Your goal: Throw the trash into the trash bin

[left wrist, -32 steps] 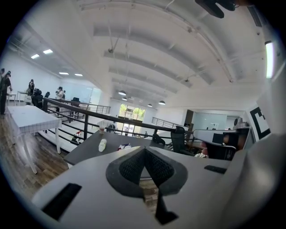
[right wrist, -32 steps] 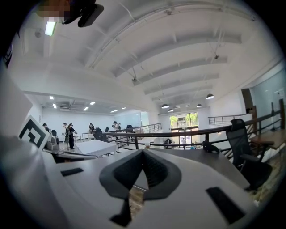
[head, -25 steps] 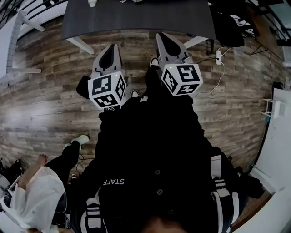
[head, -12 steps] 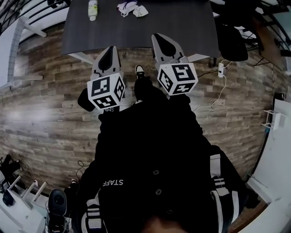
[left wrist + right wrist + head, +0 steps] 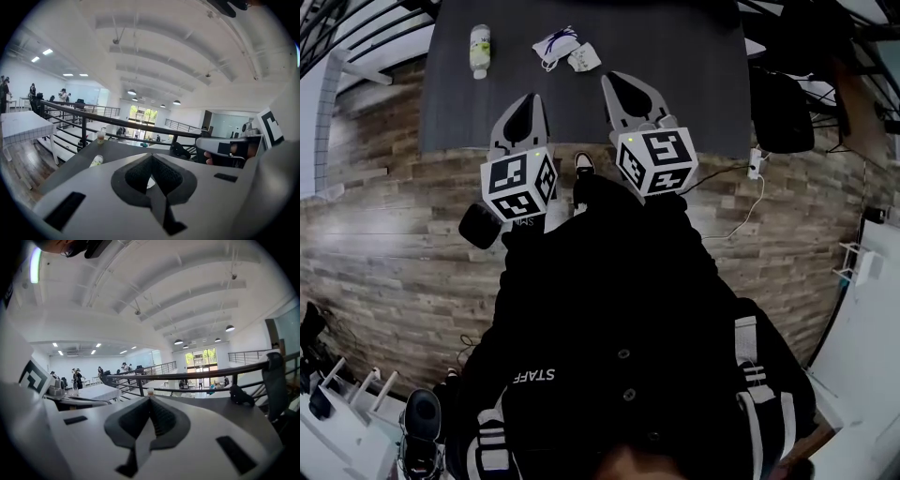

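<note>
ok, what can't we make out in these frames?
Trash bin: in no view.
Crumpled wads on the table: head view, too small to identify.
Bottle label: head view, too small.
Floor under the person: head view, hidden by the black jacket.

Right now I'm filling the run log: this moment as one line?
left gripper: shut, empty | right gripper: shut, empty | table: bottle, crumpled trash, untouched

Wood-plank floor [image 5: 384,234], dark table [image 5: 675,56], black railing [image 5: 93,116], ceiling lights [image 5: 133,92]
</note>
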`<control>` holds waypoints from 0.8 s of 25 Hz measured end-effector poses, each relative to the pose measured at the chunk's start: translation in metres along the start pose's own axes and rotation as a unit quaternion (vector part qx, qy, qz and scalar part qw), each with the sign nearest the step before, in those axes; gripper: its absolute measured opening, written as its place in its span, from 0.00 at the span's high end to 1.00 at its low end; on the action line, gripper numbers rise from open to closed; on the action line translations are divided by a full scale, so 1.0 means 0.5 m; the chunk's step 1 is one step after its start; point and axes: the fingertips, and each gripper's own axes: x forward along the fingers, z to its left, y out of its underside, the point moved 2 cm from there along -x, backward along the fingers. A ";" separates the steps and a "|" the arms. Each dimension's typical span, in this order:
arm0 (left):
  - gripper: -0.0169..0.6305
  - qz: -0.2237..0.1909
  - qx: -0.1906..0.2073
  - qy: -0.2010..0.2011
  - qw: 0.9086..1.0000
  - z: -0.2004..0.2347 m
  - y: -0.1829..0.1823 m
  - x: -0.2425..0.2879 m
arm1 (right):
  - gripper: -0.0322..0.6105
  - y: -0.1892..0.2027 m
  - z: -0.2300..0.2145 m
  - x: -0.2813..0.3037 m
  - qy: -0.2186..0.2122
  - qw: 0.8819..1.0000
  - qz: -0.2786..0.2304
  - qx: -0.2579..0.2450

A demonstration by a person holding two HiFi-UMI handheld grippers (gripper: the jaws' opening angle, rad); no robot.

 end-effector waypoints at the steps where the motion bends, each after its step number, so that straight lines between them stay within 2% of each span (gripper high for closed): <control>1: 0.97 0.003 -0.001 0.000 1.000 0.001 -0.002 0.022 | 0.93 -0.001 -0.015 0.019 0.000 1.000 0.004 0.003; 5: 0.97 0.021 -0.011 -0.007 1.000 0.013 0.001 0.099 | 0.93 0.003 -0.064 0.088 -0.009 1.000 0.018 0.007; 12: 0.97 0.051 -0.023 -0.023 0.998 0.033 0.041 0.169 | 0.93 0.054 -0.119 0.146 -0.013 0.998 0.065 0.018; 20: 0.97 0.070 -0.032 -0.019 0.997 0.063 0.095 0.235 | 0.93 0.162 -0.150 0.205 -0.002 0.990 0.136 0.029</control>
